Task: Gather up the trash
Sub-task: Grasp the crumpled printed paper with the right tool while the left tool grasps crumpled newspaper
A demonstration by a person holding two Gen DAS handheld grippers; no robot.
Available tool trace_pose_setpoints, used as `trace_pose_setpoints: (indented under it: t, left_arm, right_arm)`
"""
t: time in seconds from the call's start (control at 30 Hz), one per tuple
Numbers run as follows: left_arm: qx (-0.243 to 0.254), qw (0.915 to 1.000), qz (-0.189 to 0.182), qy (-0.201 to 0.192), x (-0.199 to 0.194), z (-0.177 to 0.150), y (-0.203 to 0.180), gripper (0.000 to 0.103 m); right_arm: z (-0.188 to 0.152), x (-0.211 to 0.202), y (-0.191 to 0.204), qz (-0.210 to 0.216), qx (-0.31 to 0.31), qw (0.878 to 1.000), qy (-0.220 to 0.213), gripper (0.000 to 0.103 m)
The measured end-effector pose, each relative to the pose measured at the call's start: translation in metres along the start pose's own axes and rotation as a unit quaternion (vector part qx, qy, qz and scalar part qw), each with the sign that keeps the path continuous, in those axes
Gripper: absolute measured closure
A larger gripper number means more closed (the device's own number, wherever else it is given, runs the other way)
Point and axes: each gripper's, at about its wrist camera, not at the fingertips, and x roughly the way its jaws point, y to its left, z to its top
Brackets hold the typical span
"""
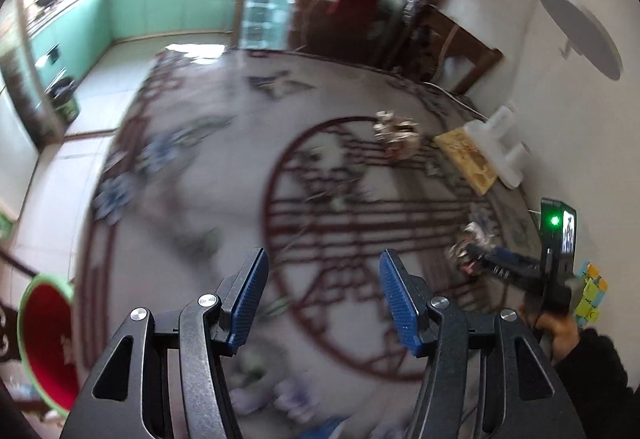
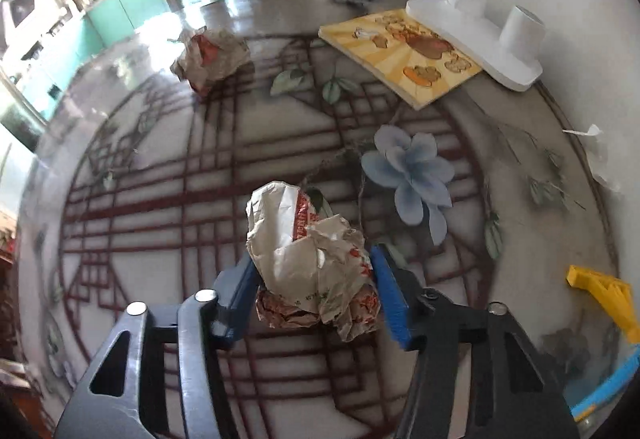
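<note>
Slippage is the main risk: the right claw (image 2: 312, 291) clamps a crumpled paper wrapper (image 2: 308, 259), low centre of the right wrist view, and springy creased paper could squirm free over the glossy patterned tabletop (image 2: 160, 199). Another wad (image 2: 212, 57) sits upper left. The left claw (image 1: 322, 303) hangs apart, empty.

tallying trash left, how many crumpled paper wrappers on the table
2. One crumpled wrapper sits between the right gripper fingers; the other wrapper lies farther off toward the table's far edge. More could be hidden out of frame.
</note>
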Motion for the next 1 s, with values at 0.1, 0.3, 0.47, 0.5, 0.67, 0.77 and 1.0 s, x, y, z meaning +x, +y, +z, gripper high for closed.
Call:
trace_pose_setpoints:
  t: [0.1,0.3,0.47,0.5,0.67,0.77,1.0]
  left_arm:
    - [0.015,0.9999,-0.004,0.007,0.028,0.021,-0.029,0.046]
    - [0.025,0.9990,-0.031,0.017,0.096,0.067,-0.079,0.046]
    - [0.020,0.9991,-0.037,0.011,0.153,0.114,-0.109,0.046]
    - [0.016,0.9992,-0.035,0.010,0.166,0.123,-0.112,0.046]
    - [0.002,0.9977,-0.038,0.055,0.234,0.151,-0.121,0.046]
    - [0.010,0.9971,-0.022,0.072,0.260,0.154,-0.125,0.046]
    - [0.002,0.9969,-0.041,0.067,0.271,0.152,-0.109,0.077]
  right_arm:
    - [-0.001,-0.005,-0.007,0.020,0.006,1.000,-0.012,0.060]
    - [-0.003,-0.005,-0.016,0.047,0.032,0.998,-0.008,0.059]
    - [-0.007,-0.001,-0.019,0.058,0.037,0.998,-0.008,0.058]
    - [-0.008,-0.001,-0.020,0.061,0.038,0.997,-0.009,0.058]
    - [-0.004,0.003,-0.023,0.072,0.046,0.996,-0.009,0.056]
    - [-0.004,0.005,-0.023,0.073,0.046,0.996,-0.011,0.055]
    - [-0.004,0.005,-0.024,0.067,0.045,0.997,-0.013,0.054]
